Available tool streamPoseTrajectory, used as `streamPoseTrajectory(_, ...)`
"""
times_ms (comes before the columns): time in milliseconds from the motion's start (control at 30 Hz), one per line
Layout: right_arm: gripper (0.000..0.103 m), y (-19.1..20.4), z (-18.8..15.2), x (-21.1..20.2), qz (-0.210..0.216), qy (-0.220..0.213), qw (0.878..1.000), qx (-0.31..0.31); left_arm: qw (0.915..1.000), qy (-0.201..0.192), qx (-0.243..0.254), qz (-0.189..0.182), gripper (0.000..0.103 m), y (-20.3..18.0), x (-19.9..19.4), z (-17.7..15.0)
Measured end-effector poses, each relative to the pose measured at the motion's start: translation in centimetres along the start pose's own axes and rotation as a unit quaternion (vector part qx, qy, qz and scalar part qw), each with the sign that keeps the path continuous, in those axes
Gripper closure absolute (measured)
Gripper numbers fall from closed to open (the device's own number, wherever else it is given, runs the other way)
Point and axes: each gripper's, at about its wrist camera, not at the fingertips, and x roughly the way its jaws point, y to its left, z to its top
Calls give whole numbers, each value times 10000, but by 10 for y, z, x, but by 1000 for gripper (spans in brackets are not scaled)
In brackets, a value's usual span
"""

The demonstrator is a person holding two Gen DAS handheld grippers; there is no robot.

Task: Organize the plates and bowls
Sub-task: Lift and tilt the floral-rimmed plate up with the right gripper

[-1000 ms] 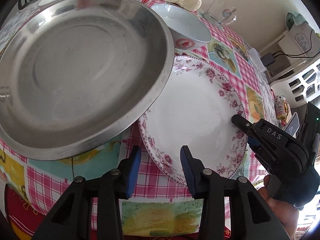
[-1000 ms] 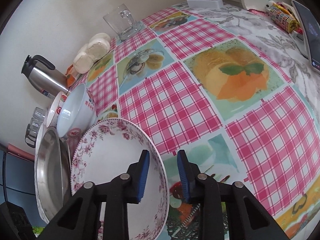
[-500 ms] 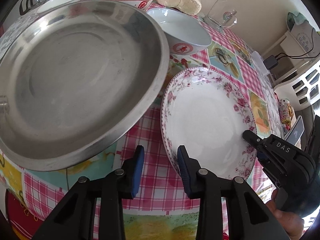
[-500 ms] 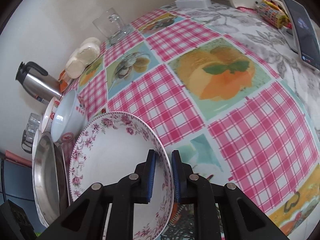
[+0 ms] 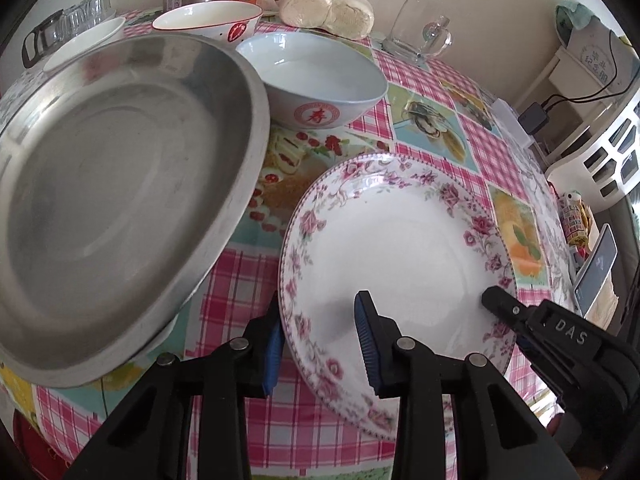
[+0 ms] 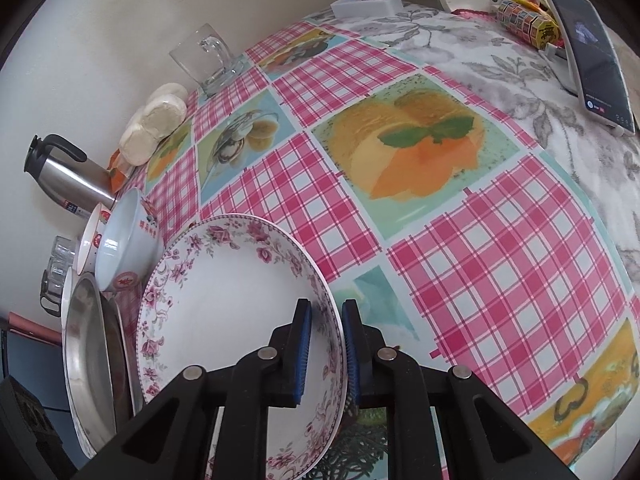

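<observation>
A white plate with a pink floral rim (image 5: pixel 400 248) (image 6: pixel 224 300) is tilted up off the checked tablecloth. My right gripper (image 6: pixel 326 344) (image 5: pixel 496 300) is shut on its right rim. My left gripper (image 5: pixel 318 340) stands open astride the plate's opposite rim, one finger outside and one over the white inside. A large steel plate (image 5: pixel 120 184) (image 6: pixel 86 352) lies to the left, apart from the floral plate. Behind them stand a pale blue bowl with a red emblem (image 5: pixel 316 80) (image 6: pixel 124 240) and a red-rimmed white bowl (image 5: pixel 208 20).
A small white bowl (image 5: pixel 84 44) and a rack of glasses (image 5: pixel 68 24) sit at the back left. Buns (image 5: pixel 328 8), a glass mug (image 5: pixel 420 32) and a steel flask (image 6: pixel 64 176) line the wall. A phone on a stand (image 6: pixel 596 60) is at the right.
The right gripper shut on the floral plate's rim and drew it rightward, out from under the steel plate. The left gripper narrowed slightly and now has the plate's rim between its fingers.
</observation>
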Motion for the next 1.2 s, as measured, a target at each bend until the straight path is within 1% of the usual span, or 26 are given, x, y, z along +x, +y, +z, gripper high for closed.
streamPoseTrajectory(200,85,-2,1,1,58,-3,10000,44,9999,-107,19,49,68,-3,5,6)
streamPoseTrajectory(433,85,-1,1,1,48,-23,10000,1,9998,-151,-32,-101,68,-1,8,11)
streamPoseTrajectory(500,85,-1,1,1,47,-28,10000,-2,9998,-123,-36,-149,68,0,7,11)
streamPoseTrajectory(700,85,-2,1,1,123,-65,9999,37,9991,37,-169,-382,73,8,7,13)
streamPoseTrajectory(967,85,-5,0,-3,163,-44,9997,154,9978,254,-105,-601,73,8,5,14)
streamPoseTrajectory(1067,85,-9,0,-5,245,-43,9994,247,9975,271,-43,-655,73,7,3,14)
streamPoseTrajectory(1200,85,-10,0,-10,237,-102,9993,277,9974,251,82,-671,73,2,0,13)
